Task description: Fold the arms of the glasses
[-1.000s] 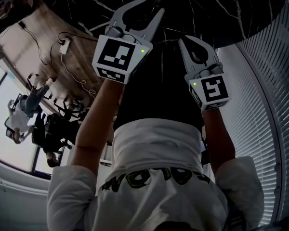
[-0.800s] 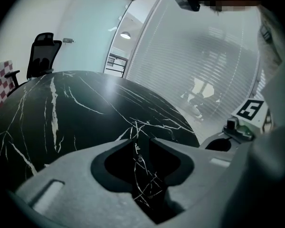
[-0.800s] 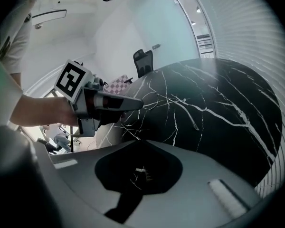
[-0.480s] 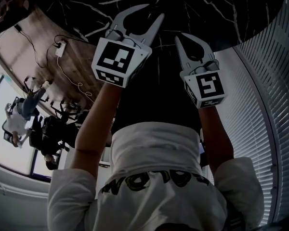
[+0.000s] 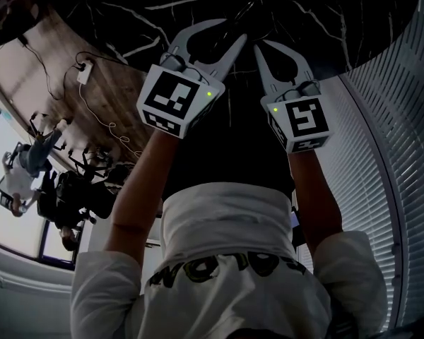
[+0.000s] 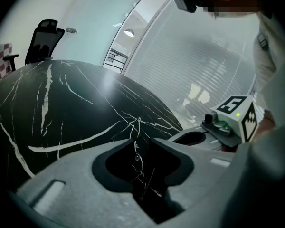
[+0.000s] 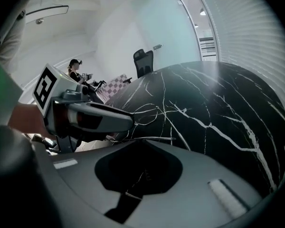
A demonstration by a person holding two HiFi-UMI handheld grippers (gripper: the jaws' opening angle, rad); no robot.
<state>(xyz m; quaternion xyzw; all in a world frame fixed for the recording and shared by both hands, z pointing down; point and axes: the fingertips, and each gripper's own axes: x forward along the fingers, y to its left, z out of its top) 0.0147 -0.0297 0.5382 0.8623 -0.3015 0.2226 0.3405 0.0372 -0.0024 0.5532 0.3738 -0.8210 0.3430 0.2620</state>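
Observation:
Thin wire-framed glasses (image 7: 145, 112) lie on the black marble table (image 5: 325, 13), just beyond both grippers' tips. In the left gripper view only a sliver of the glasses (image 6: 136, 151) shows through the jaw gap. My left gripper (image 5: 233, 30) hovers over the table's near edge, its jaws a little apart and holding nothing I can see. Close beside it on the right, my right gripper (image 5: 258, 48) has its jaws together. One thin arm of the glasses runs along the right gripper's (image 7: 137, 141) tip edge; I cannot tell whether they touch.
Window blinds (image 5: 396, 154) stand along the right. A wood floor with cables and a power strip (image 5: 85, 69) lies left of the table. An office chair (image 6: 42, 37) stands at the table's far side, and a person (image 7: 76, 70) sits behind.
Both grippers have moved forward over the table edge, and the right one has drawn in towards the left. The jaws look unchanged.

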